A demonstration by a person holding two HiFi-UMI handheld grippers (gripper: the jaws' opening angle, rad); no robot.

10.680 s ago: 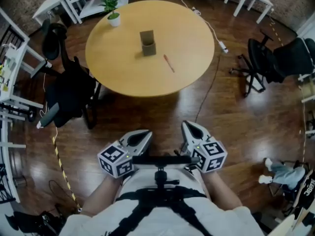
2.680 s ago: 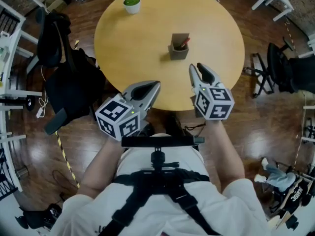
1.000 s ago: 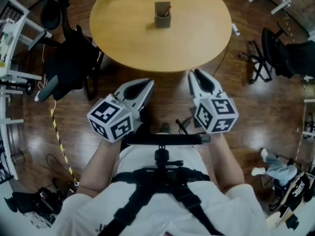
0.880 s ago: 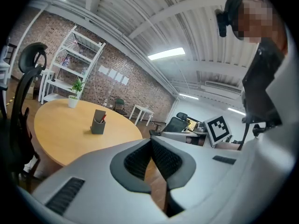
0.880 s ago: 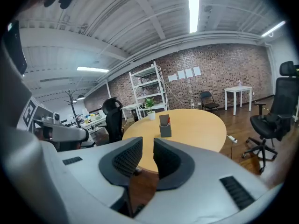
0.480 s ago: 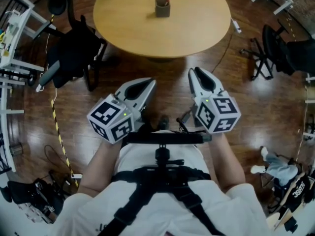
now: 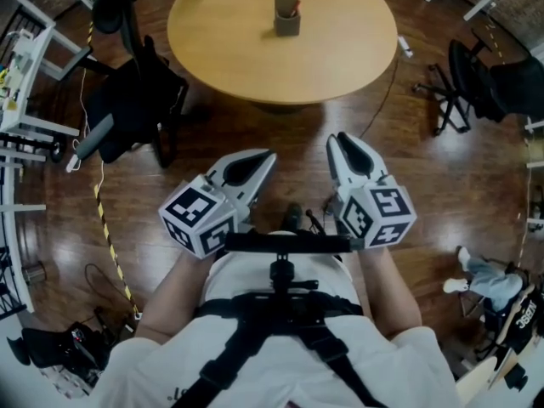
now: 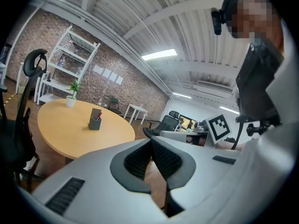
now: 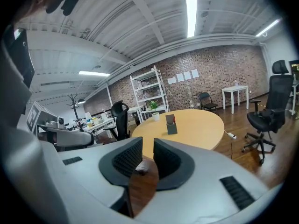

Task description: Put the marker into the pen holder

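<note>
Head view | marker (image 7: pixel 293 9) in pen holder (image 7: pixel 286 24), well beyond claws | left claw (image 7: pixel 266 157) closed | right claw (image 7: pixel 342 141) open, empty

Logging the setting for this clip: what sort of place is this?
Most likely an open office or lab workroom: a round light-wood table stands on a dark wooden floor, with black swivel office chairs nearby and white metal shelving against a brick wall.
</note>
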